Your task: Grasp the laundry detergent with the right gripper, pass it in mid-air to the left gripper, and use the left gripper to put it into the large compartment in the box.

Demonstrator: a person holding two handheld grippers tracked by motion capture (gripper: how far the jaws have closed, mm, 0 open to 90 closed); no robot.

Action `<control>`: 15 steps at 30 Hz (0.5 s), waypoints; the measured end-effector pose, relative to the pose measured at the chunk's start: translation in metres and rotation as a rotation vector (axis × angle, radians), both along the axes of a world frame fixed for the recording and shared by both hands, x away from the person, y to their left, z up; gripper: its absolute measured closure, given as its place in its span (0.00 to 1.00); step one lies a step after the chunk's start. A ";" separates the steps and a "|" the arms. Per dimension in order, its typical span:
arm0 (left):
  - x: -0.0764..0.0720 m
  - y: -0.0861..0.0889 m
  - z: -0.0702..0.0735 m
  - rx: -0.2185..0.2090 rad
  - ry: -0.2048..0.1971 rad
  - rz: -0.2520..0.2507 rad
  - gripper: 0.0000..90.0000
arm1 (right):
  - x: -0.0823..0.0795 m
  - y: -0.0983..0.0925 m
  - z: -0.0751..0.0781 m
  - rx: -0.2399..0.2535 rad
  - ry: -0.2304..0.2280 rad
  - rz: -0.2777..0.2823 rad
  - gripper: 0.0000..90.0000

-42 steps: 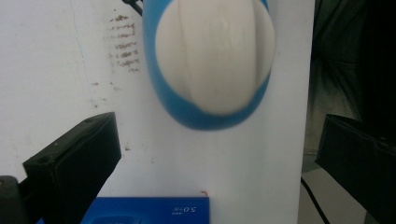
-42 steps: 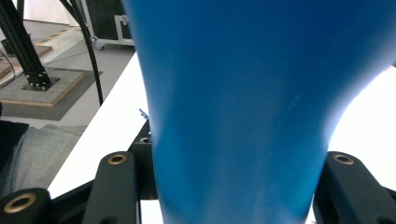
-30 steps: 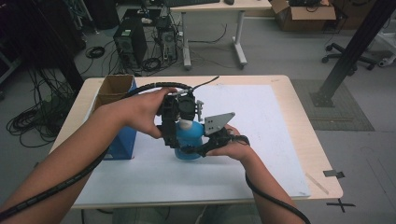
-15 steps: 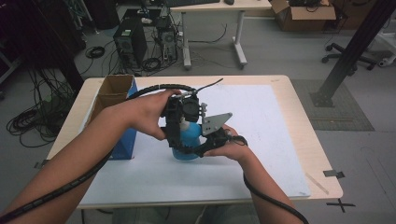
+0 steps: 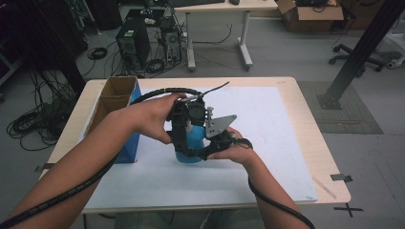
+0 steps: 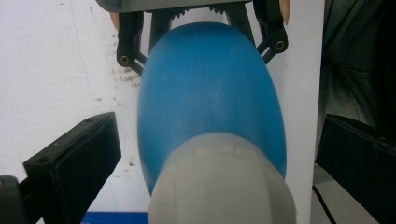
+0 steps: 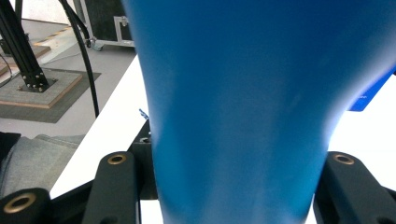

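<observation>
A blue plastic bottle (image 5: 191, 143) with a pale cap (image 6: 219, 182) stands upright on the white mat (image 5: 272, 129). My right gripper (image 7: 231, 186) is shut on the bottle's body (image 7: 243, 102), one black jaw on each side of it. From above, my left gripper (image 6: 215, 135) straddles the cap with its jaws open; both black pads (image 6: 74, 158) stand clear of the cap. In the high view the left gripper (image 5: 188, 121) sits over the bottle's top and the right gripper (image 5: 212, 143) holds it from the right side.
A blue cardboard box (image 5: 117, 102) with an open brown inside stands at the mat's left edge, close to my left forearm. The wooden table (image 5: 305, 109) has bare mat to the right and in front. Desks, computers and cables are on the floor beyond.
The left gripper has shifted only slightly over the bottle's top. The right gripper and the bottle have kept still.
</observation>
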State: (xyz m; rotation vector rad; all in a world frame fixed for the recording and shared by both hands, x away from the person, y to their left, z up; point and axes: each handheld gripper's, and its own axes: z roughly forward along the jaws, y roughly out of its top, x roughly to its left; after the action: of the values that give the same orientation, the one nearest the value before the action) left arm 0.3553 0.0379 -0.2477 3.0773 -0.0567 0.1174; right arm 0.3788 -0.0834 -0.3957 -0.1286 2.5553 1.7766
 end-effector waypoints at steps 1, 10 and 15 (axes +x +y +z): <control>0.000 0.000 0.000 0.000 0.002 -0.001 0.00 | -0.001 0.000 0.000 0.004 0.008 0.001 0.51; -0.001 -0.003 -0.003 0.004 -0.014 -0.014 0.04 | 0.000 0.000 0.000 0.003 0.006 -0.003 0.51; -0.002 -0.006 -0.003 0.014 -0.022 -0.017 0.06 | -0.001 -0.001 0.000 0.007 0.014 -0.005 0.51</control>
State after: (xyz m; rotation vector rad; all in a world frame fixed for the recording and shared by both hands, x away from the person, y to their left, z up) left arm 0.3533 0.0320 -0.2507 3.0889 -0.0848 0.1505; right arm 0.3774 -0.0845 -0.3956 -0.1105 2.5561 1.7911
